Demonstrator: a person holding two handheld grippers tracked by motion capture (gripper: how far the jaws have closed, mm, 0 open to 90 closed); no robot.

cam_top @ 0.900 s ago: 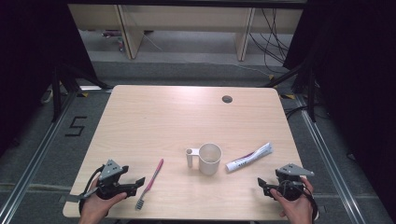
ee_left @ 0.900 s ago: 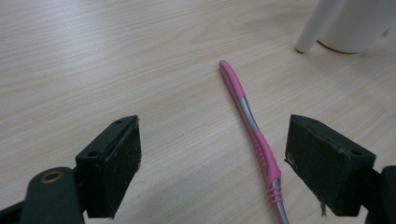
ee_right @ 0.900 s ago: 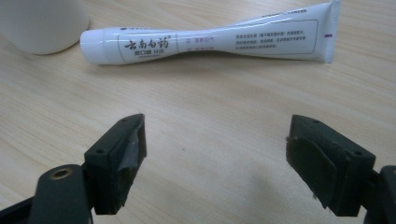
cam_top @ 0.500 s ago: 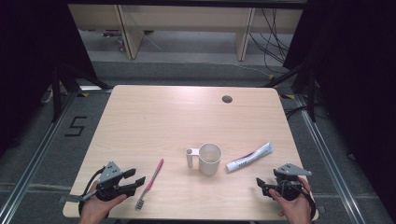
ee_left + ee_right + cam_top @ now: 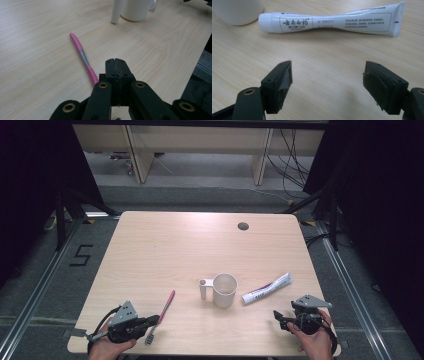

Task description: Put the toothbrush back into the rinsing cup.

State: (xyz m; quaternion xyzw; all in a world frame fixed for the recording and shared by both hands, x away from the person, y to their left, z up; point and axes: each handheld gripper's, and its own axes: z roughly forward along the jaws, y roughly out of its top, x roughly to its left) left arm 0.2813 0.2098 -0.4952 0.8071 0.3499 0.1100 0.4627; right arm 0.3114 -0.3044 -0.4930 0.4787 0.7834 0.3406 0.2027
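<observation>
A pink toothbrush (image 5: 162, 312) (image 5: 81, 53) lies on the wooden table (image 5: 175, 250) at the near left, bristles toward me. A white mug (image 5: 224, 290) (image 5: 136, 10) (image 5: 237, 11) stands upright near the middle, handle to the left. To its right lies a white toothpaste tube (image 5: 267, 288) (image 5: 332, 22), cap toward the mug. My left gripper (image 5: 155, 319) (image 5: 116, 62) is shut on nothing, its tips just right of the toothbrush's bristle end. My right gripper (image 5: 278, 320) (image 5: 328, 77) stands open above bare wood, just short of the tube.
A dark round hole (image 5: 243, 226) sits in the table's far right part. Beyond the table are wooden furniture legs (image 5: 137, 155) and cables on the floor (image 5: 295, 155). Metal rails (image 5: 35, 290) run along both sides.
Both hands have shifted only slightly near the table's front edge; the right gripper has edged a little to the left. The toothbrush, mug and tube lie as before.
</observation>
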